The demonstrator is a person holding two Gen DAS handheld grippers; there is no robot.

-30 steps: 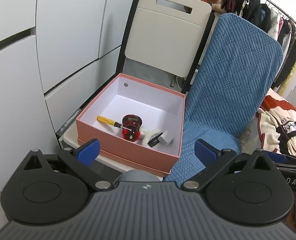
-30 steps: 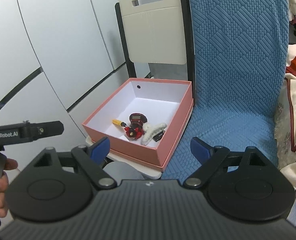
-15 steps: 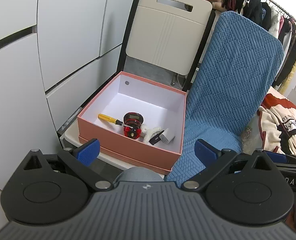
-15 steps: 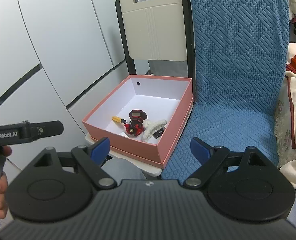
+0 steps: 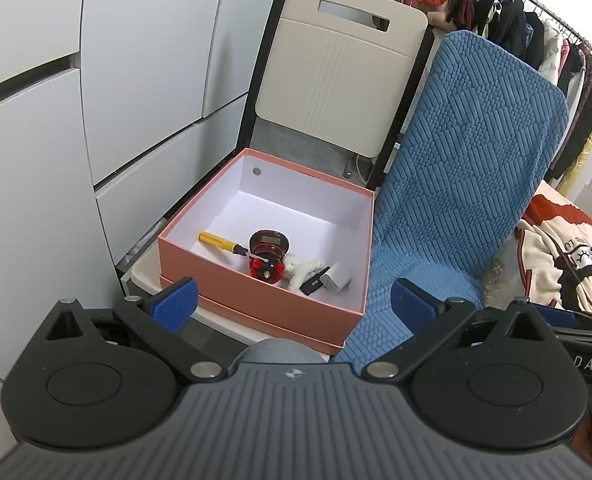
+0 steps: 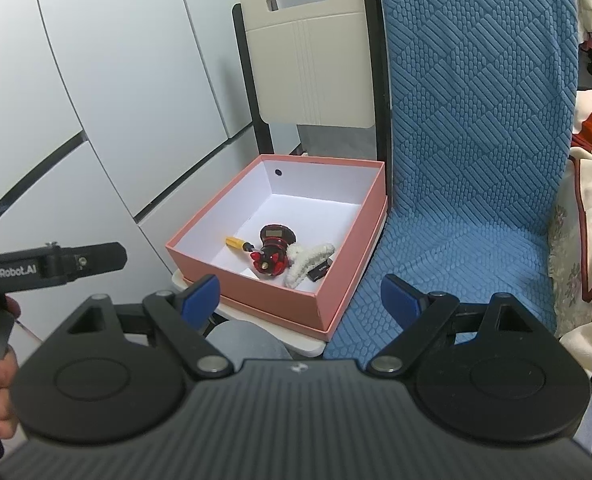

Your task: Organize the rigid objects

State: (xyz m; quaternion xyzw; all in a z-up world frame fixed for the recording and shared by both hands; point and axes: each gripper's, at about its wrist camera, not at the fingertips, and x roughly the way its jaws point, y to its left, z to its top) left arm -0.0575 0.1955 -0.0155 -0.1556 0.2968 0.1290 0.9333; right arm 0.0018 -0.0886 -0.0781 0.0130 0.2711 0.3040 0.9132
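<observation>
I find both sets of fingers spread wide and empty: the left gripper (image 5: 292, 300) and right gripper (image 6: 300, 294) hang just short of the pink box (image 6: 256, 292), touching nothing. In that box's near half lie the yellow screwdriver (image 5: 221, 242), the red-and-black gadget (image 5: 267, 255), a white fluffy clip (image 6: 310, 258), a small black item (image 5: 314, 282) and a white adapter (image 5: 335, 278), bunched together. I judge sorting largely done; no loose object shows outside. Right of the box, the blue chair (image 6: 476, 140) crowds its wall; my knee (image 5: 278, 354) sits below its near edge.
</observation>
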